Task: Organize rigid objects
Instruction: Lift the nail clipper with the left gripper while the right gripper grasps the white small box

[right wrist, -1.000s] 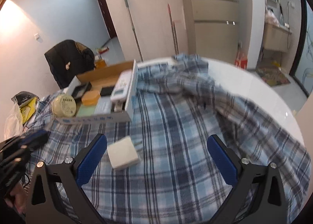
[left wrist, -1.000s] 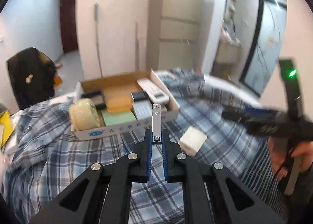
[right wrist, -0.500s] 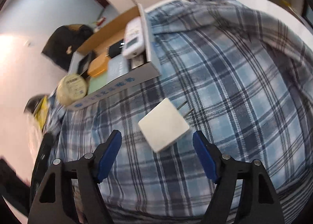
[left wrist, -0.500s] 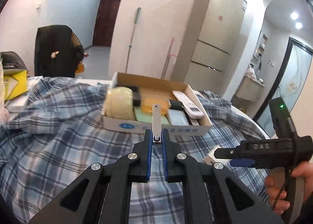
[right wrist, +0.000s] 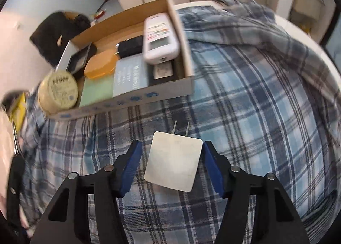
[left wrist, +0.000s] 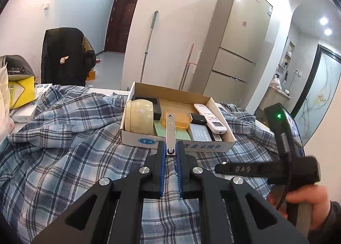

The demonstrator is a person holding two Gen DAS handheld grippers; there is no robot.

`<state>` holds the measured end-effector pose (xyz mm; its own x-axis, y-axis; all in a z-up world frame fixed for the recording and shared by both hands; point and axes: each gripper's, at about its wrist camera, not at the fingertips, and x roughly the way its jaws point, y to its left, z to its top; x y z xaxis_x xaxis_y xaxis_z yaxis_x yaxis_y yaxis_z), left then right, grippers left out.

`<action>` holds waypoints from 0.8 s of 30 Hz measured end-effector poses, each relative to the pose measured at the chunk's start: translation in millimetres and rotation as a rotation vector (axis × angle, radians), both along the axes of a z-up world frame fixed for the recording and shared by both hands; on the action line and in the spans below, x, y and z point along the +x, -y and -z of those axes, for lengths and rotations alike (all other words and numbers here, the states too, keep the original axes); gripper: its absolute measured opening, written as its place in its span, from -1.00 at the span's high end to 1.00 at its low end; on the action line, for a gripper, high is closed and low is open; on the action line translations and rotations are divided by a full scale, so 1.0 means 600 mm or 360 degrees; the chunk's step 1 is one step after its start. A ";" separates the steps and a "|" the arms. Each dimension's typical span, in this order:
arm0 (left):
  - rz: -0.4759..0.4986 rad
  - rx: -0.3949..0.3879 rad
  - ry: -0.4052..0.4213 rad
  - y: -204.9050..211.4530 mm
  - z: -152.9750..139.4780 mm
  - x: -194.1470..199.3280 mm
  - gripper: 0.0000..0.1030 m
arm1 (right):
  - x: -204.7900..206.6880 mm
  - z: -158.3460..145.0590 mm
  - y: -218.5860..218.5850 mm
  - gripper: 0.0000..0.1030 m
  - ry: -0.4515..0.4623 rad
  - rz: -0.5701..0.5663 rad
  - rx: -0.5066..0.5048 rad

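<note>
My left gripper (left wrist: 170, 148) is shut on a slim metal nail clipper (left wrist: 170, 128), which points at the front wall of a cardboard box (left wrist: 204, 147). The box (right wrist: 127, 101) holds a white remote (right wrist: 161, 38), a cream tape roll (right wrist: 57, 90), an orange case (right wrist: 100, 63) and some flat packs. A white square charger (right wrist: 173, 165) lies on the plaid cloth with its two prongs toward the box. My right gripper (right wrist: 171, 152) reaches down around it and its jaws are closing. The charger sits between the blue pads, with a gap on its left side. A hand holds that gripper (left wrist: 255, 168).
Blue plaid cloth (right wrist: 255, 94) covers the table, rumpled at the far right. A chair with a black jacket (left wrist: 66, 56), a mop (left wrist: 148, 45) and a fridge (left wrist: 238, 41) stand beyond. A yellow bag (left wrist: 21, 92) and flat boxes lie at the far left.
My right gripper came down over the white charger and its jaws narrowed around it. The left gripper rolled and shifted, still gripping the clipper, so the box now sits straight ahead.
</note>
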<state>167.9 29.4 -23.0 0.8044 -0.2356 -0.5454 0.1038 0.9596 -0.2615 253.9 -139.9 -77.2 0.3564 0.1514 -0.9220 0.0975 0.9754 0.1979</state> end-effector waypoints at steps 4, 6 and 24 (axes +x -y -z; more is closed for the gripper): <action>-0.0007 0.0002 -0.0005 -0.001 0.001 0.001 0.81 | -0.018 0.000 -0.030 -0.07 0.0039 -0.0164 -0.0137; -0.0005 0.0003 -0.0005 0.000 0.001 0.001 0.81 | -0.032 0.002 -0.039 -0.04 0.0064 -0.0245 -0.0211; -0.0009 0.0013 -0.0008 0.001 0.002 0.002 0.81 | -0.058 -0.009 -0.014 0.15 0.0222 -0.0291 -0.0270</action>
